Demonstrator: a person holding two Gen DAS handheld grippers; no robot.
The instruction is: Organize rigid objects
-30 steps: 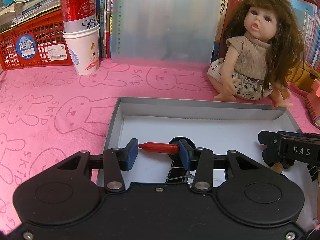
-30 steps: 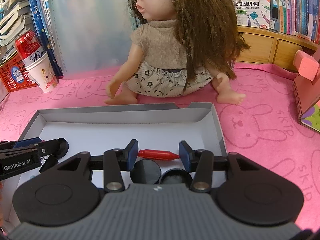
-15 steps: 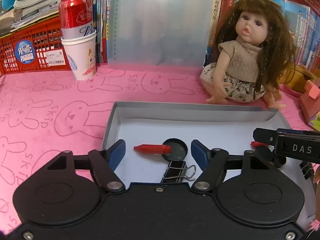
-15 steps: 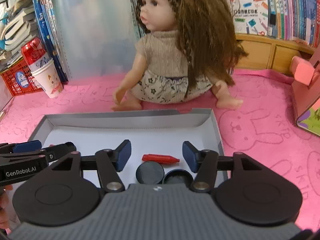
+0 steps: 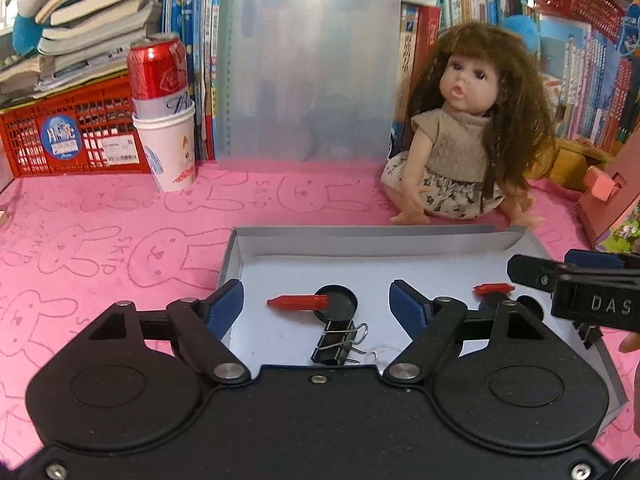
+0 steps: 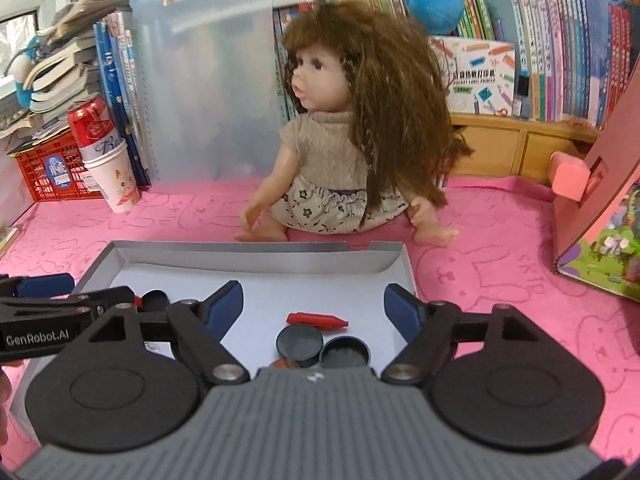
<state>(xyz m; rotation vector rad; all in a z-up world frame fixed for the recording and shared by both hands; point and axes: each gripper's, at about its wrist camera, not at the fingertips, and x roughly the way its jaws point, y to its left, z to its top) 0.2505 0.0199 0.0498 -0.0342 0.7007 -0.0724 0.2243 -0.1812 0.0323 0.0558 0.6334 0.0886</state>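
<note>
Home study or kid's room: desk covered by a pink bunny-print cloth [image 5: 120, 248], backed by packed books [image 6: 560, 40]. A doll [image 6: 352, 140], a red crate [image 5: 68, 136] and a toy house [image 6: 600, 208] are seen alongside.

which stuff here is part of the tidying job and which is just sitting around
Part of the job:
- grey box
- red crayon lying in it
- second red crayon
- black caps
- binder clip
- left tool and right tool, both opening, nothing between them

Just lying about:
- doll
- soda can in paper cup
- red basket
- books
</note>
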